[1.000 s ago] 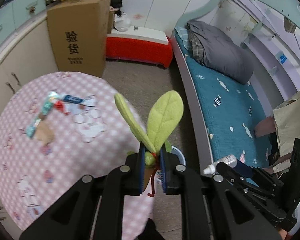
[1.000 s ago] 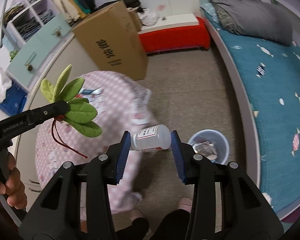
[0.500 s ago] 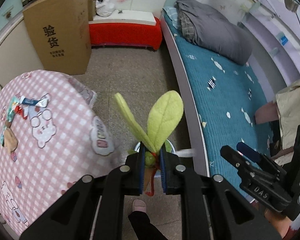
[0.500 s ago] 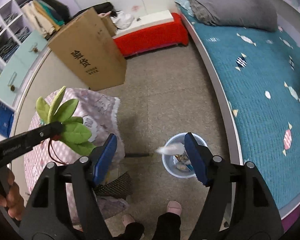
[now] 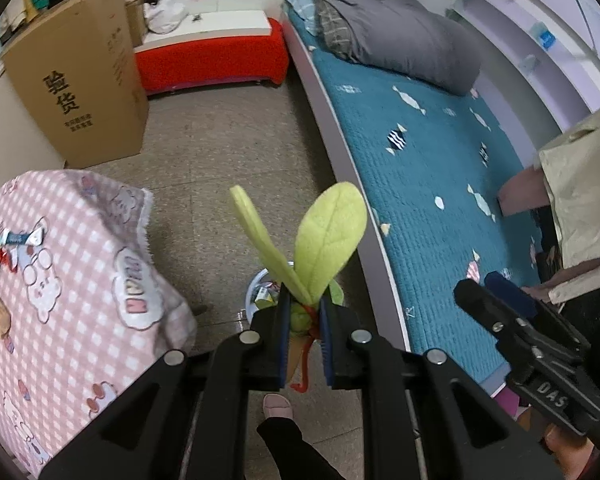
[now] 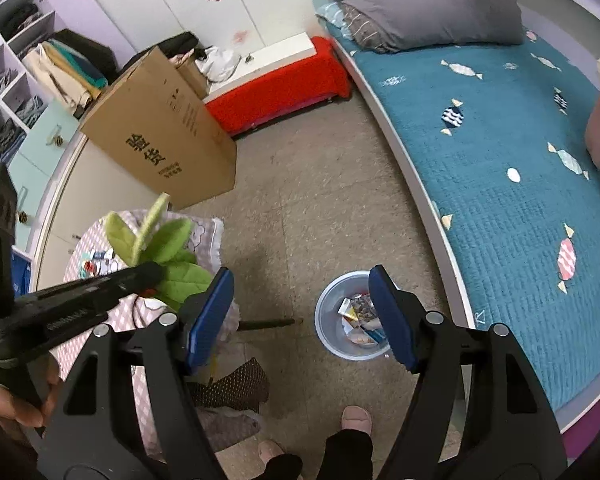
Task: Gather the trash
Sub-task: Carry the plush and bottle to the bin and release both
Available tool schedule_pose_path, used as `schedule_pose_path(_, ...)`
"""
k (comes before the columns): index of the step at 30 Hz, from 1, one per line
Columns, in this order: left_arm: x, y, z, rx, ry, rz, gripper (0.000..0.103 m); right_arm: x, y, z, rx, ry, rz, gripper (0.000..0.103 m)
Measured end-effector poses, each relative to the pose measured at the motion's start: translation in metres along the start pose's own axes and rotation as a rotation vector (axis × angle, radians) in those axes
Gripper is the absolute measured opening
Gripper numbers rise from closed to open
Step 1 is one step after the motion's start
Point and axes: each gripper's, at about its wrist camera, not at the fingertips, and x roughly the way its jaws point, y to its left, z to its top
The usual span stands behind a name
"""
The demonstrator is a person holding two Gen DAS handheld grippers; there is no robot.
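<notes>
Green felt leaves (image 5: 328,236) were pinched at their base by the left gripper (image 5: 303,332), hanging above the trash bin (image 6: 332,344) on the floor between the pink-checked table (image 5: 60,280) and the bed (image 5: 440,184). The right gripper (image 6: 302,316) hung spread wide and empty over the bin, wrappers (image 6: 360,316) inside it.

One trash bin (image 6: 350,320) sits low centre, one cardboard box (image 6: 160,140) upper left. One plush leaf sprig (image 5: 312,248), centre. Two grippers: left gripper (image 5: 304,332), right gripper (image 6: 300,316).

You are holding your left tool (image 5: 303,334) clamped tight, while your right tool (image 6: 302,312) is hanging wide apart, gripping nothing.
</notes>
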Motion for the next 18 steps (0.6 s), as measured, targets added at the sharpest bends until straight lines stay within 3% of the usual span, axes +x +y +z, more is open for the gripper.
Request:
schedule_pose_path(7, 0.006, -0.029, 0.013, 0.038, 0.010, -0.063, 0.017, -0.034, -0.017, 0.012, 0.047, -0.123, -0.011, 0.071)
schedule_pose_path(8, 0.006, -0.031, 0.014, 0.034, 0.013, -0.076, 0.029, -0.039, -0.019, 0.014, 0.055, -0.143, -0.016, 0.071)
schedule_pose_path(9, 0.007, -0.032, 0.015, 0.029, 0.016, -0.081, 0.049, -0.042, -0.021, 0.015, 0.058, -0.152, -0.017, 0.071)
schedule_pose_path(11, 0.005, -0.033, 0.015, 0.012, -0.003, -0.069, 0.069, -0.046, -0.024, 0.016, 0.066, -0.159, -0.022, 0.071)
schedule_pose_path(18, -0.007, -0.018, 0.006, -0.058, -0.010, -0.084, 0.074, -0.042, -0.017, 0.010, 0.075, -0.123, -0.013, 0.071)
